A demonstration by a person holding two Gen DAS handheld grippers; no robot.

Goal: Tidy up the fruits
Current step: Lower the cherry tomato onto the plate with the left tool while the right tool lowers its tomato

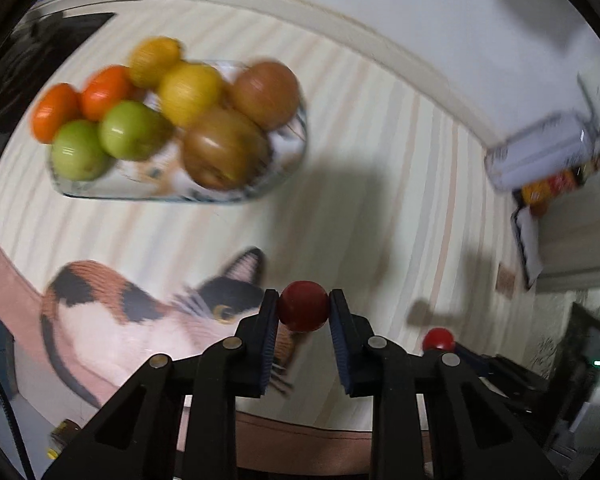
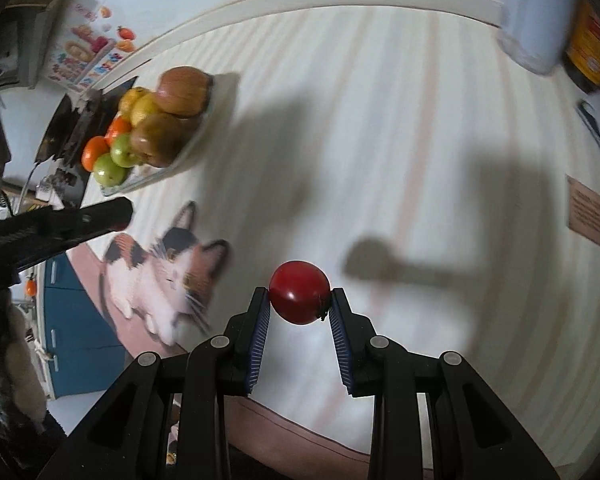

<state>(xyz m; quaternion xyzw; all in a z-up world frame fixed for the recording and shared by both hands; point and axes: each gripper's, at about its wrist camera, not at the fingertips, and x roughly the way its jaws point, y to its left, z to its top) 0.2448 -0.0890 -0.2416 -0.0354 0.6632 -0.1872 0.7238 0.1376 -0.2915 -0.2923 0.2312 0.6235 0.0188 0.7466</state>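
Observation:
My left gripper (image 1: 303,300) is shut on a small red fruit (image 1: 303,307), held above the striped cloth. My right gripper (image 2: 299,298) is shut on another red fruit (image 2: 299,298); that fruit also shows low at the right of the left wrist view (image 1: 439,339). A glass tray (image 1: 288,168) at the upper left holds two orange fruits (image 1: 100,92), two green ones (image 1: 134,130), two yellow ones (image 1: 190,92) and two brown ones (image 1: 224,152). The tray also shows at the upper left of the right wrist view (image 2: 216,96). My left gripper's arm (image 2: 60,232) shows at the left there.
A cat picture (image 1: 140,312) is printed on the striped tablecloth (image 1: 380,140) near the front edge. A white container (image 1: 540,152) and a yellow packet (image 1: 548,188) lie at the far right. A colourful box (image 2: 84,56) stands behind the tray. A brown label (image 2: 588,216) lies on the cloth at the right.

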